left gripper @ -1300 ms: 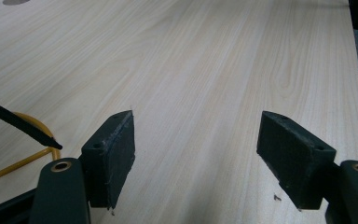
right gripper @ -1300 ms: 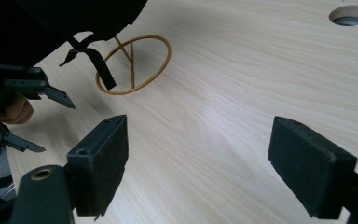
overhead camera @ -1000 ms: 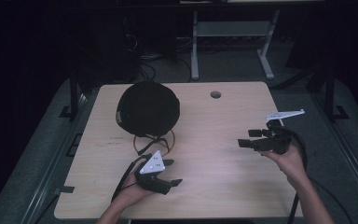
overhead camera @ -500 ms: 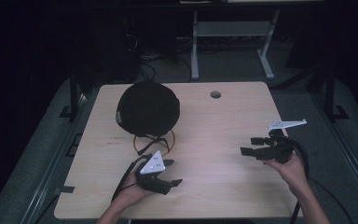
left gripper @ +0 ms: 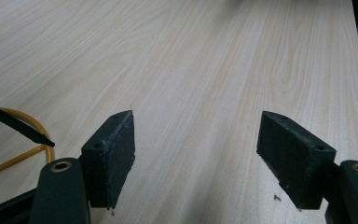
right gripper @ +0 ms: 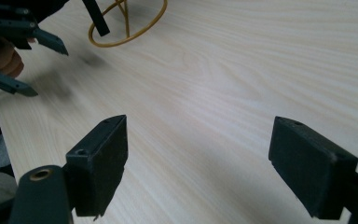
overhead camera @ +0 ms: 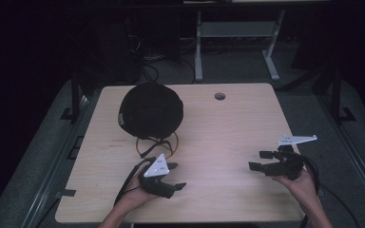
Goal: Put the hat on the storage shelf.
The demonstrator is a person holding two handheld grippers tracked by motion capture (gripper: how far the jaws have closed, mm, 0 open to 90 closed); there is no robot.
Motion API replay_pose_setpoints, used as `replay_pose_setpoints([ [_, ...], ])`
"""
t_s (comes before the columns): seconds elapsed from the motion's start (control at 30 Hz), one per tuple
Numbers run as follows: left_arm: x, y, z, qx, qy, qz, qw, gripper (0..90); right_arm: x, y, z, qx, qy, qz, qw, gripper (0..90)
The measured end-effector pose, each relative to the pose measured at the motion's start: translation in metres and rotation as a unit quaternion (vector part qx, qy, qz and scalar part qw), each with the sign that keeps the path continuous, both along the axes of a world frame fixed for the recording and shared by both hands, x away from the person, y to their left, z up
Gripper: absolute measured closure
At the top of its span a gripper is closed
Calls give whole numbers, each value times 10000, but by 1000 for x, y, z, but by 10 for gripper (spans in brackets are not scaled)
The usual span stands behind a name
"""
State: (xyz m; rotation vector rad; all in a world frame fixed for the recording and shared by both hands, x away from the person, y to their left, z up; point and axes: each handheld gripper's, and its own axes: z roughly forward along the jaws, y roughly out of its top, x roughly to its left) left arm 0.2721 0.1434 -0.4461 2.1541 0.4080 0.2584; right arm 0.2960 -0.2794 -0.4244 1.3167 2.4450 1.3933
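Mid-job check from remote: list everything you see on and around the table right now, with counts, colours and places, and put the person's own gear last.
Table: one, light wood, centre; round hole near its far edge.
Cap: one, black, domed, far left of the table, atop the stand.
Wire stand: one, yellow, ring base on the table under the cap; a black strap hangs by it.
Frame: one, grey metal, on the floor beyond the table.
Left gripper: one, black, grey plate on top, near left, jaws apart, empty.
Right gripper: one, black, grey plate, near right, jaws apart, empty.
Hands: two, at the near edge.
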Motion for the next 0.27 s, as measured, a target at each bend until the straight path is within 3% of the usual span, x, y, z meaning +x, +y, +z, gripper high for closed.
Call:
replay_pose_setpoints([
  [0.27,2,0,-1,17,0,-12,10000,273,-35,3,-18,-42,-208,-96,9997,183],
])
